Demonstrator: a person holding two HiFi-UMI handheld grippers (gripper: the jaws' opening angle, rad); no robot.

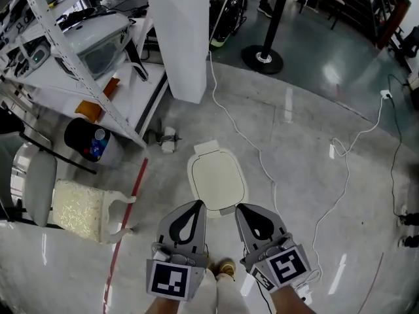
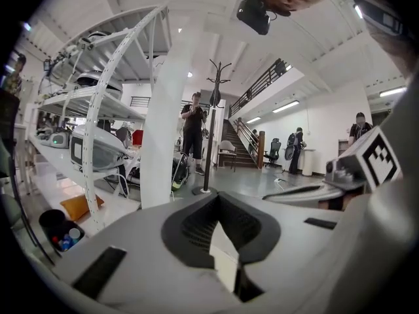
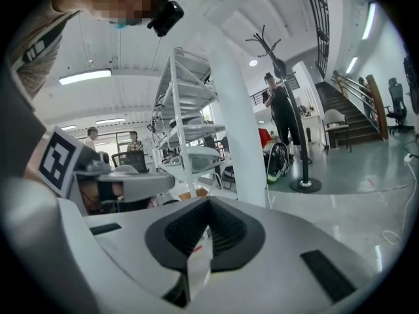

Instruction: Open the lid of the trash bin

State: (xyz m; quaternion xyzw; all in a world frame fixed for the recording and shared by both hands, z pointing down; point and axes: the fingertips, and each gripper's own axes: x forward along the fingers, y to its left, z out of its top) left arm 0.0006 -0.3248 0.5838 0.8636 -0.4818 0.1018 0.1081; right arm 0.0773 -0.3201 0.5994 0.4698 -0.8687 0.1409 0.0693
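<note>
The trash bin (image 1: 217, 179) stands on the floor straight ahead in the head view, seen from above, its cream lid down. My left gripper (image 1: 197, 205) hovers at the lid's near left edge, jaws together with nothing between them. My right gripper (image 1: 242, 209) sits beside it at the lid's near right edge, also shut and empty. Both gripper views look out level across the room; neither shows the bin. In those views the left gripper (image 2: 221, 237) and the right gripper (image 3: 200, 241) each show closed jaws.
A white column (image 1: 177, 38) rises behind the bin. A metal shelving rack (image 1: 78, 51) and a black bucket (image 1: 88, 139) are at the left, with a cushioned chair (image 1: 75, 208) nearer. A white cable (image 1: 262, 162) runs past the bin's right. A stand's base (image 1: 262, 59) is farther back.
</note>
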